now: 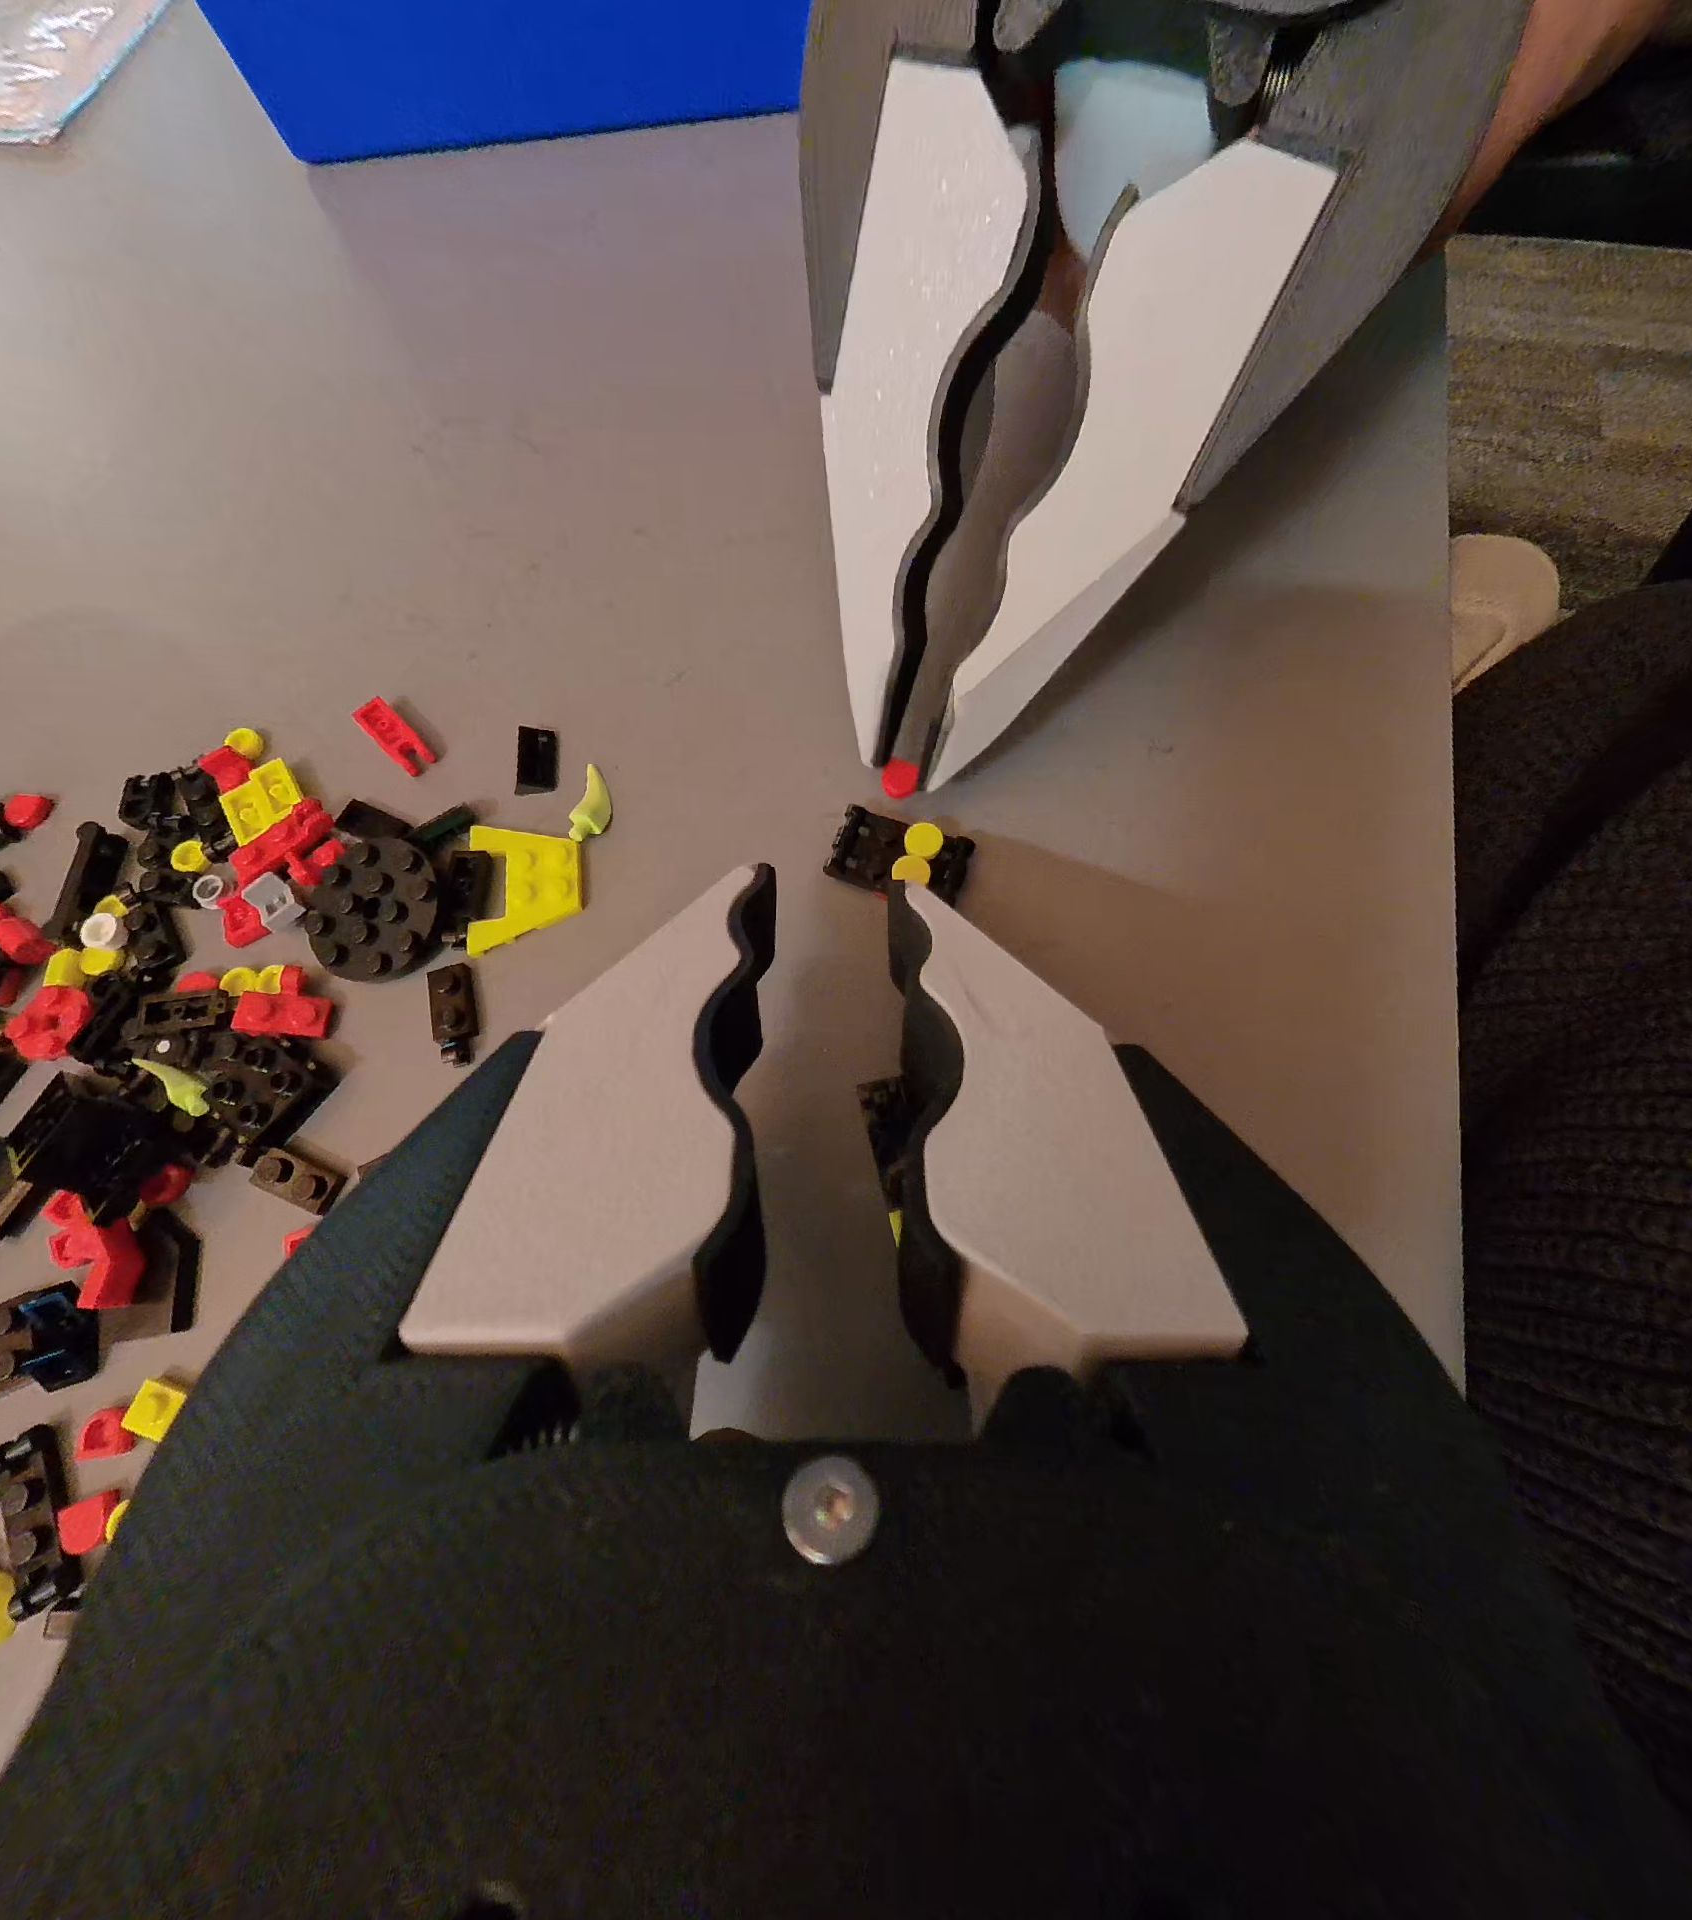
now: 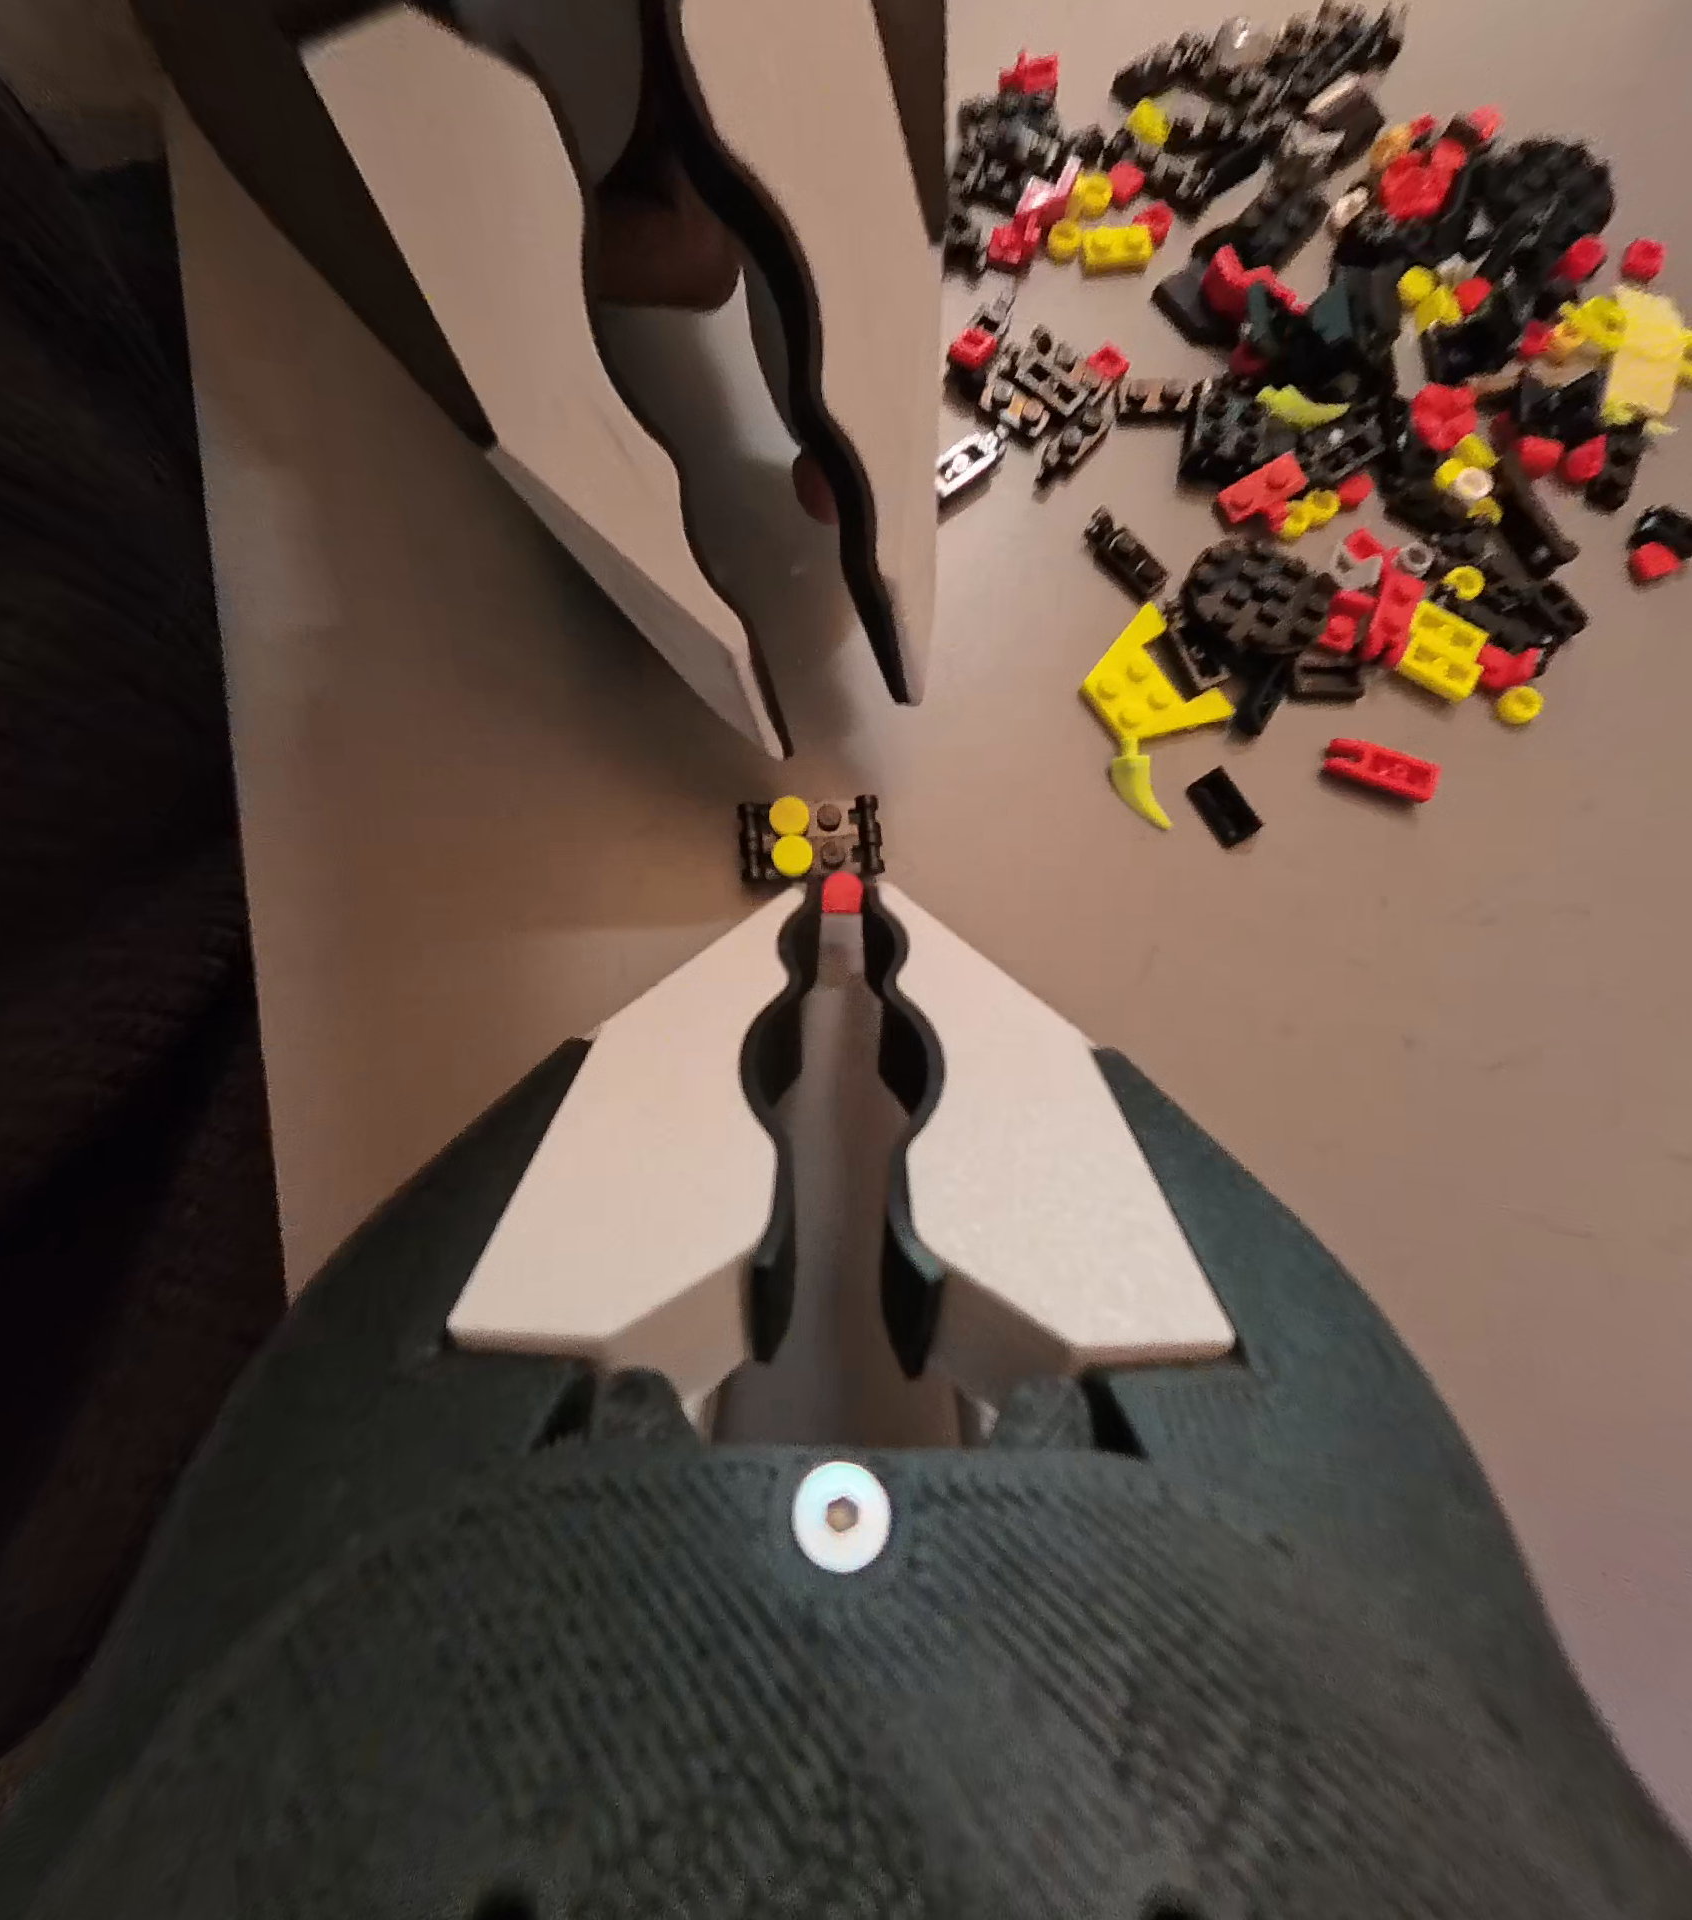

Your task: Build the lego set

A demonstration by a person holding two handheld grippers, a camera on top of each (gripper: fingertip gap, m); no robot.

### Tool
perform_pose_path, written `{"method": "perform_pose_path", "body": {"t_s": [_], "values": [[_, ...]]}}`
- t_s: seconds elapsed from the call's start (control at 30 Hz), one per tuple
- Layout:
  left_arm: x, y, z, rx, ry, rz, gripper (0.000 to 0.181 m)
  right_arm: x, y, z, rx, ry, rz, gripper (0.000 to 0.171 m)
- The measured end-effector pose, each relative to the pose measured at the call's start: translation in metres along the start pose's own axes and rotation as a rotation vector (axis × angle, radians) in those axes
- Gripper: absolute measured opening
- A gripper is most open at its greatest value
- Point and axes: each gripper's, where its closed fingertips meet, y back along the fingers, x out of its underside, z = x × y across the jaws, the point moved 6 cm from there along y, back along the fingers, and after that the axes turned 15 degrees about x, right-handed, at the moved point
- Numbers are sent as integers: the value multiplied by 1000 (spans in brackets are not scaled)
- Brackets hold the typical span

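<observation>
A small black plate [image 1: 863,854] [image 2: 842,837] with two yellow round studs [image 1: 921,850] [image 2: 790,834] on it lies on the grey table, near its edge. My right gripper [image 2: 840,902] [image 1: 902,777] is shut on a small red round piece [image 2: 841,894] [image 1: 900,777] and holds it just beside the black plate. My left gripper [image 1: 829,891] [image 2: 840,725] is open and empty, its tips just short of the plate on the opposite side. A pile of loose red, yellow and black bricks [image 1: 146,997] [image 2: 1341,395] lies off to the side.
A blue box [image 1: 509,73] and a clear plastic bag [image 1: 0,62] sit at the far side of the table. The table edge [image 1: 1450,831] runs close to the plate, with a person's dark knit sleeve [image 1: 1642,1143] beyond it. A second small black piece [image 1: 886,1117] lies between my left fingers.
</observation>
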Motion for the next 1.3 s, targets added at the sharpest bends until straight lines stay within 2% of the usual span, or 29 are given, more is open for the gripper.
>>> {"method": "perform_pose_path", "body": {"t_s": [0.03,1.0,1.3], "values": [[0,0,0,1,0,4,19,-2,2,-1,2,-10,-19,7],[1,-2,0,1,0,22,20,-5,-7,3,-8,17,-20,9],[1,-1,-1,2,-5,20,20,3,12,-14,31,-54,-31,11]]}}
